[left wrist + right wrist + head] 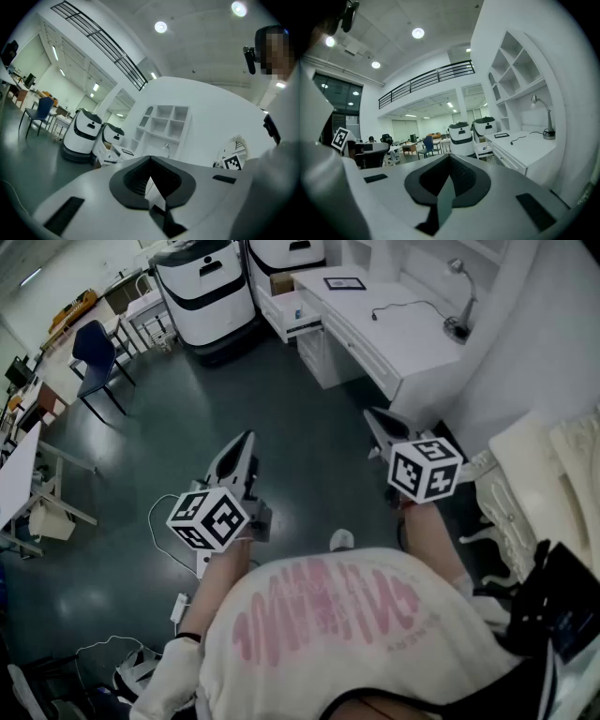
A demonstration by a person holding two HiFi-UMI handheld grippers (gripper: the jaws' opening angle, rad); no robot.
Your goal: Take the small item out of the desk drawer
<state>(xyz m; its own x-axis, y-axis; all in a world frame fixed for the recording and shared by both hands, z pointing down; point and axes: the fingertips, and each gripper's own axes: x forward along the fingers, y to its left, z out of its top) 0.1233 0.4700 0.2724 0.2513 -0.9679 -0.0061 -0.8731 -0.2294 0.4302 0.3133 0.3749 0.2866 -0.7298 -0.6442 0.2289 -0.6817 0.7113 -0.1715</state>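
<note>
A long white desk point(403, 338) runs along the wall at the upper right of the head view. At its far end a drawer point(289, 315) stands pulled out, and something small and bluish point(297, 311) shows inside it. I hold both grippers over the dark floor, well short of the desk. My left gripper point(246, 439) and right gripper point(373, 415) both point toward the desk, shut with nothing between the fingers. The left gripper view shows its closed jaws point(151, 161); the right gripper view shows the same point(450, 159), with the desk point(525, 150) and the open drawer point(483, 149) far ahead.
Two white-and-black machines point(206, 287) stand just left of the open drawer. A lamp point(459, 296), a cable and a flat dark-framed panel point(344, 283) lie on the desk. A blue chair point(94, 352) and tables fill the left. White cables point(164, 521) trail on the floor.
</note>
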